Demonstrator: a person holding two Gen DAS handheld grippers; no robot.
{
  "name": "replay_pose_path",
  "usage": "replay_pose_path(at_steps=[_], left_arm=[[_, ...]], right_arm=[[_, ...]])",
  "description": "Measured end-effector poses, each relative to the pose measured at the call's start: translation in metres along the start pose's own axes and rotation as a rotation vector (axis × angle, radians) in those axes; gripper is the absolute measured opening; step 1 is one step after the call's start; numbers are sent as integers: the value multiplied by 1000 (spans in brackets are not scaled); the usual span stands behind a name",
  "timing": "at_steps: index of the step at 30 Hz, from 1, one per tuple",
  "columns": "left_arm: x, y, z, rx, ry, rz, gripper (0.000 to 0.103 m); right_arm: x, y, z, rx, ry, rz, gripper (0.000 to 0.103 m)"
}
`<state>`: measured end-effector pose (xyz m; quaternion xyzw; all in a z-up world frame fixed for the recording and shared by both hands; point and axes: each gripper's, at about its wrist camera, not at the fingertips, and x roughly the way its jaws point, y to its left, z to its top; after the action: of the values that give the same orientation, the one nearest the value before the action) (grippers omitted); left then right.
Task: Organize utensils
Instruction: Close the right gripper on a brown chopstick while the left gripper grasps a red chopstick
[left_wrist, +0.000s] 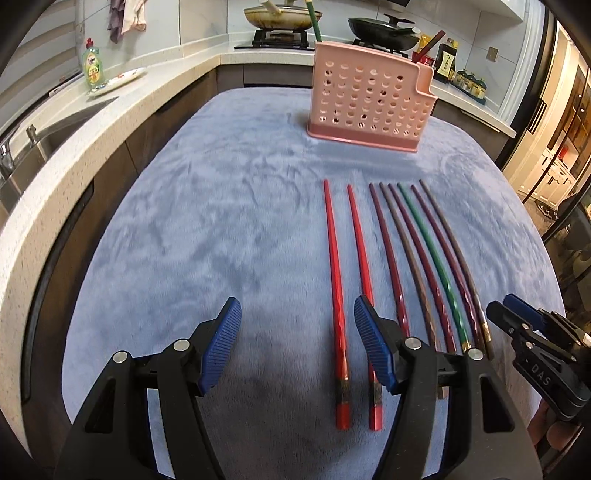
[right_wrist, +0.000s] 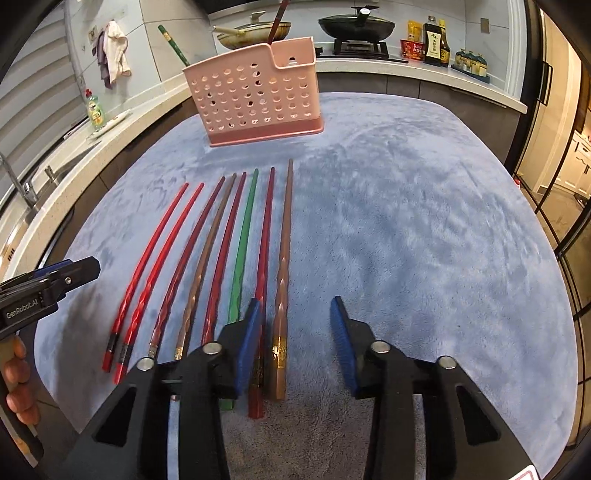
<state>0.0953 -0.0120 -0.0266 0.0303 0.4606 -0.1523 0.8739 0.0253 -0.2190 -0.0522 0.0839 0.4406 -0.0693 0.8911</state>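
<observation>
While eight chopsticks (right_wrist: 207, 266) are lying side by side on the table (left_wrist: 221, 221) before the pink holder (left_wrist: 369, 103), the left hand-held gripper (left_wrist: 297, 343) is hovering wide, the right hand-held gripper (right_wrist: 295, 343) gaping narrower around the brown chopstick (right_wrist: 282, 295), not pressing. Thin, stiff, slick sticks; thick ends are probably offering best hold.

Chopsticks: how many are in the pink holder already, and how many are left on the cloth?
Done: two stand in the pink holder, one green chopstick and one dark red chopstick. In hand: nothing; the left claw and right claw are both open and empty, low over the row. Left: eight chopsticks lie on the blue cloth.
</observation>
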Motion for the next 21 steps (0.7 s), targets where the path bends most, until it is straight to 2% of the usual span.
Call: replay_pose_path(at_steps=[4,18,21], left_arm=[[0,-1,-6,2,8,-2,61],[4,-2,-20,-2,50,-30,61],[6,-4,-25,2,62,-38,61]], right_arm=[[4,2,-4,-4,18,4,22],[10,-3,-13,-4,35,-4,8],[8,-7,-14,9,32,-5,7]])
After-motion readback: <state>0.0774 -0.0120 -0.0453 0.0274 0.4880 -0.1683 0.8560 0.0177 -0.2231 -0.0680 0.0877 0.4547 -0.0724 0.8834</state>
